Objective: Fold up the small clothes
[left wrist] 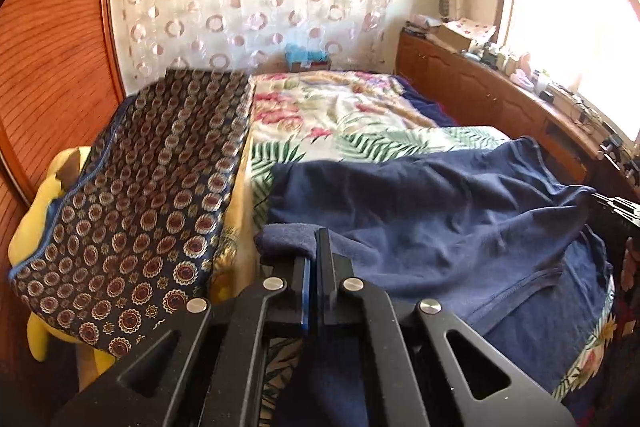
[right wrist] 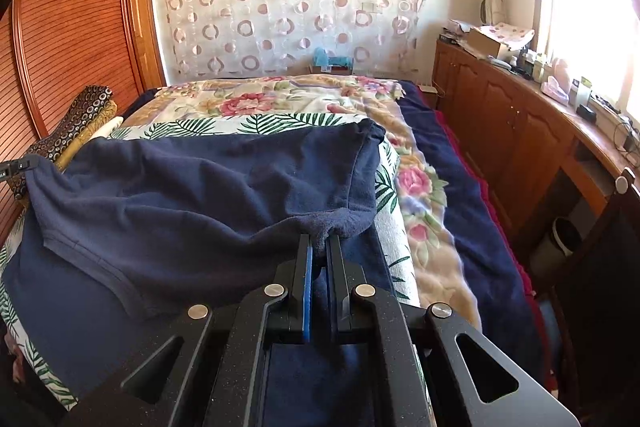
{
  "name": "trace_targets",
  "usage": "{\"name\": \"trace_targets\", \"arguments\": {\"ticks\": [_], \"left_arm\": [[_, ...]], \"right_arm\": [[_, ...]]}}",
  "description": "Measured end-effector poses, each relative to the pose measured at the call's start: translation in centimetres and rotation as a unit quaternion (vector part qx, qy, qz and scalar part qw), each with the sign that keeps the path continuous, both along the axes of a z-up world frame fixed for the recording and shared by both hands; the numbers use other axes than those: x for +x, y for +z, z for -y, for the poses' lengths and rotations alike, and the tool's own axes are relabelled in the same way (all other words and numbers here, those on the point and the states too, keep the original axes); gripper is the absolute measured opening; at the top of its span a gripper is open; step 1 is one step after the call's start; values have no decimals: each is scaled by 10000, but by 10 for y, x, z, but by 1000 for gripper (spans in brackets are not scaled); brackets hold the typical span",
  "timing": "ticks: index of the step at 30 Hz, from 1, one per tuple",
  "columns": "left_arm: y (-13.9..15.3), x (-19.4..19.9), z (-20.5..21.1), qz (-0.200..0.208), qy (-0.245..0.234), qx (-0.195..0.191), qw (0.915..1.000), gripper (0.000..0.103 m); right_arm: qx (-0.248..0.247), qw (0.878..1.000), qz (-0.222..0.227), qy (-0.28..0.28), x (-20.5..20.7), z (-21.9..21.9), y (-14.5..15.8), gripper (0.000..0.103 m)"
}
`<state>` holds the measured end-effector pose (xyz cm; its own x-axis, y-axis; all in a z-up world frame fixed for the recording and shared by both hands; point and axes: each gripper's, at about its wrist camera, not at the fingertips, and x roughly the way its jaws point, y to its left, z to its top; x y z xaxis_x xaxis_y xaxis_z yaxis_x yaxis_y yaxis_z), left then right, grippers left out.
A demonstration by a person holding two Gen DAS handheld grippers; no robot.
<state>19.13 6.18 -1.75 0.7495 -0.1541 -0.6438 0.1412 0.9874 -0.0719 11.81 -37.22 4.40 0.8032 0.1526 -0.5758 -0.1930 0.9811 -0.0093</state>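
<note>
A navy blue garment (left wrist: 432,211) lies spread across the near end of the bed; it also shows in the right wrist view (right wrist: 208,195). My left gripper (left wrist: 314,239) is shut on the garment's left near edge, with cloth bunched between its fingers. My right gripper (right wrist: 322,243) is shut on the garment's right near corner, lifting a fold of cloth. Each gripper's tip shows at the edge of the other's view, the right one (left wrist: 616,207) and the left one (right wrist: 16,165). The cloth hangs stretched between them, folded over itself.
The bed has a floral and leaf-print quilt (right wrist: 280,103). A dark patterned folded blanket (left wrist: 152,187) and a yellow plush toy (left wrist: 36,223) lie at the left. A wooden sideboard (right wrist: 520,123) with clutter runs along the right under the window. A wooden wardrobe (right wrist: 72,39) stands left.
</note>
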Motion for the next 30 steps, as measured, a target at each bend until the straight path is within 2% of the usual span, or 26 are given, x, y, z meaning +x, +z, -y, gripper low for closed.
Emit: {"name": "trace_targets", "arguments": {"ticks": [8, 14, 16, 20, 24, 27, 30], "left_arm": [[36, -68, 4, 618, -106, -365, 9974, 2], [29, -109, -9, 558, 10, -410, 9976, 2], [13, -116, -13, 377, 45, -407, 9984, 2], [-18, -126, -15, 5, 83, -457, 9989, 2], [-44, -133, -10, -286, 106, -417, 9987, 2], [-55, -132, -6, -458, 98, -366, 9982, 2], [-56, -131, -2, -470, 48, -274, 9985, 3]], "right_arm": [[174, 9991, 364, 113, -30, 3, 24, 5], [132, 9976, 644, 199, -79, 14, 45, 5], [64, 9981, 584, 175, -92, 19, 39, 5], [-93, 9996, 221, 121, -106, 27, 6, 5], [47, 9999, -154, 47, -112, 33, -28, 5], [120, 9992, -391, 0, -106, 33, -48, 5], [144, 9987, -482, -11, -100, 33, -54, 5]]}}
